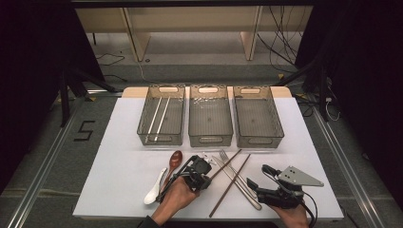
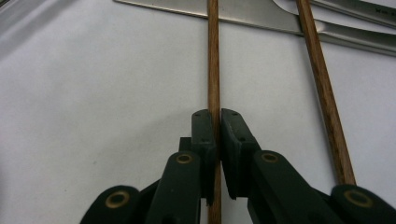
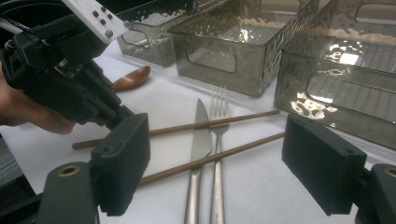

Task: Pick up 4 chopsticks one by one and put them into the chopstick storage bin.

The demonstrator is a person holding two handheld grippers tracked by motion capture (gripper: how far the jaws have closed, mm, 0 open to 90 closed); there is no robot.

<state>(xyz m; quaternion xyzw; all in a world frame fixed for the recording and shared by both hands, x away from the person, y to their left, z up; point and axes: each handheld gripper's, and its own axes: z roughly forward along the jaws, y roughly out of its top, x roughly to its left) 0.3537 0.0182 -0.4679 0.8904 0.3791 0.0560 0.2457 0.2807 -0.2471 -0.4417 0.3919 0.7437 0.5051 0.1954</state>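
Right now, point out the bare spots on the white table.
Free: white table left of the brown wooden spoon, and its right side beside the right gripper. Crowded: centre, where dark wooden chopsticks cross the steel cutlery.

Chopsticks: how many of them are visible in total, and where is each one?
4. Two pale chopsticks lie in the left bin. Two brown ones are on the table: one clamped in the left tool, the other crossing the knife.

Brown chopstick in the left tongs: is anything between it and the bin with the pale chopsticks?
Nothing visible on the way. The left tongs are shut on the brown chopstick, which lies across the knife. The white table up to the left bin is bare; the brown spoon sits beside the route.
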